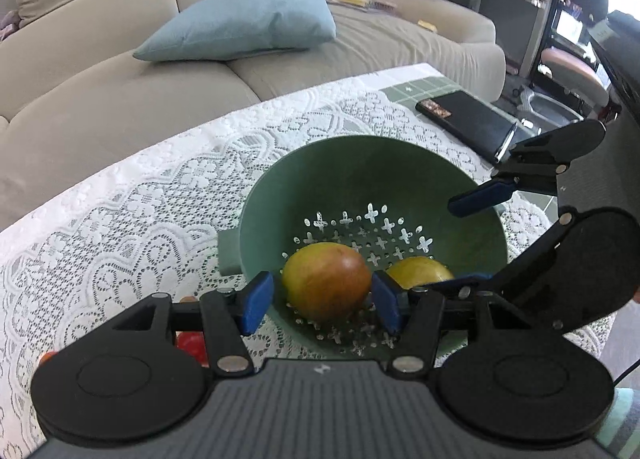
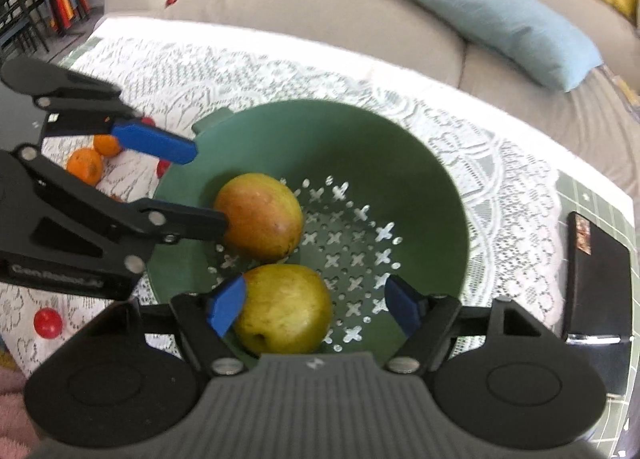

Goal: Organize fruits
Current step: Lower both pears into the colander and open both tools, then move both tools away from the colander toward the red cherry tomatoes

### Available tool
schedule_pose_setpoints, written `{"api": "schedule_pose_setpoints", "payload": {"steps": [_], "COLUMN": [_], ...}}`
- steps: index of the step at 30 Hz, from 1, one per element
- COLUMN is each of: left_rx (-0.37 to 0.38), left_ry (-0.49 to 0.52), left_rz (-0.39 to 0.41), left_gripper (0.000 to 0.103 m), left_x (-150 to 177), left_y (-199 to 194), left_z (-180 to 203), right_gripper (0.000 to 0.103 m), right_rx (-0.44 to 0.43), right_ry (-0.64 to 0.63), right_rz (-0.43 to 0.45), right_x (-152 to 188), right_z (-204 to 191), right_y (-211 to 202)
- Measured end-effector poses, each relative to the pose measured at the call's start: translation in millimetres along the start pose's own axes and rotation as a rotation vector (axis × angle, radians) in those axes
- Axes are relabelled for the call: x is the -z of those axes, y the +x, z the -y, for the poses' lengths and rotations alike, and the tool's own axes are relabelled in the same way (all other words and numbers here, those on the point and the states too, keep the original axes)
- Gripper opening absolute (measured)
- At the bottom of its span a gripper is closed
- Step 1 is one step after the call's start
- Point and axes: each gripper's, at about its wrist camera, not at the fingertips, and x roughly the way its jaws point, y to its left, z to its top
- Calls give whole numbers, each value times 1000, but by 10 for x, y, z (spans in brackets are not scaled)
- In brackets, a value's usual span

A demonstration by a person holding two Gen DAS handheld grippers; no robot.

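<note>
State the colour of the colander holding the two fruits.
The colander is dark green with cross-shaped drain holes, clearest in the right wrist view.

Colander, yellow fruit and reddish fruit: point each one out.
Colander (image 2: 360, 147): right wrist view, bare inner wall.
Yellow fruit (image 2: 286, 309): right wrist view, middle of its skin.
Reddish fruit (image 1: 326, 279): left wrist view, middle of its skin.
</note>
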Motion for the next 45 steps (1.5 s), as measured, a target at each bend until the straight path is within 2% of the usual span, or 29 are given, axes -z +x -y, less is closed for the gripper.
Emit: {"api": "schedule_pose_setpoints", "payload": {"steps": [5, 11, 21, 30, 35, 41, 45], "left_rx": [8, -2, 2, -37, -58, 10, 27], "left_ry": [-37, -64, -131, -193, -182, -163, -141], "left_rz": [62, 118, 187, 227, 240, 189, 147], "left_gripper": [67, 67, 67, 67, 67, 67, 67], "left_x": [119, 294, 758, 1245, 1421, 1654, 1787], "left_y": [-195, -410, -719, -880, -996, -1056, -1016], "left_z": [-39, -85, -263, -314, -286, -303, -275], "right_gripper": [74, 74, 74, 72, 68, 61, 51], "right_rx": [36, 63, 62, 154, 147, 98, 74], "right_ry": [62, 93, 162, 123, 131, 147, 139], "right_rz": [110, 247, 384, 420, 454, 430, 406], "right_x": [118, 260, 573, 840, 978, 1142, 1234], "right_z": [-91, -377, -894, -1344, -1447, -1519, -1577], "right_y": [-160, -310, -331, -296, -358, -295, -248]}}
